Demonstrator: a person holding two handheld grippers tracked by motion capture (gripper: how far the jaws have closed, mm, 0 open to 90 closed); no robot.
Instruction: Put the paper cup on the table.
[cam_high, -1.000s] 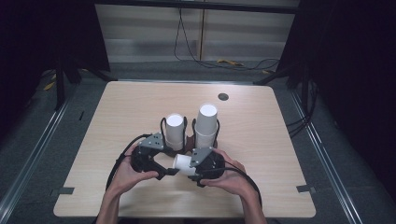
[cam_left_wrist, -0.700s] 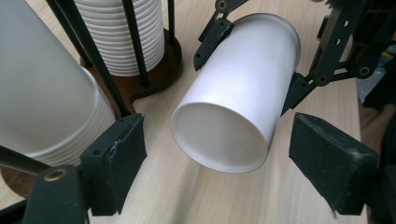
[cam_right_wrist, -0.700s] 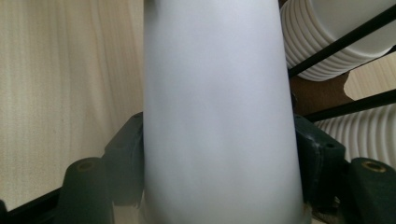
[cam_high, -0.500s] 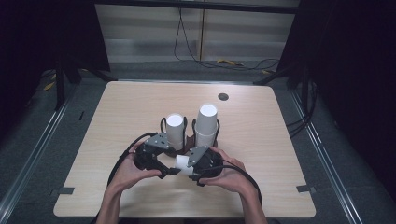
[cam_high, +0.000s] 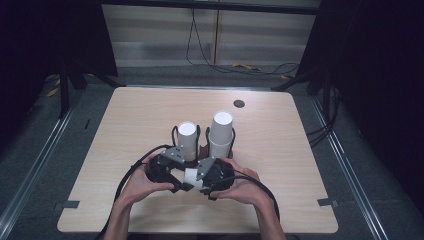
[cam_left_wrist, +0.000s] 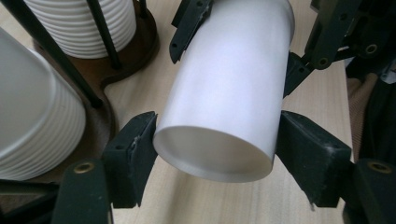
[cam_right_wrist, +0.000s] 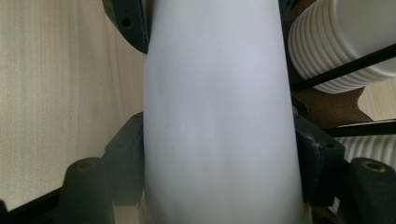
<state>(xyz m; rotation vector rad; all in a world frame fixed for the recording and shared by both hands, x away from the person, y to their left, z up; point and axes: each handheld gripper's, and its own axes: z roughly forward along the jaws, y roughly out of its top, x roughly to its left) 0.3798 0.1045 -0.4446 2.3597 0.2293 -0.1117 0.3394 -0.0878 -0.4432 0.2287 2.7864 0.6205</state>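
The white cup (cam_high: 191, 177) lies on its side above the worktop (cam_high: 125, 125), between the two hands, its long axis level from one claw to the other. The right claw (cam_right_wrist: 219, 149) is clamped on it. The left claw (cam_left_wrist: 217, 154) has just been closing, its pads at the rim, which faces that camera. The high view shows two cup stacks (cam_high: 221, 132) in a holder (cam_high: 202, 148) just behind.

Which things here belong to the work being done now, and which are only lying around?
In the job:
- white cup, held sideways between both grippers
- left gripper, jaws just closing around its rim end
- right gripper, clamped on the cup
- two cup stacks in the wire holder

Lying about:
- dark round disc on the table
- cables on the floor behind
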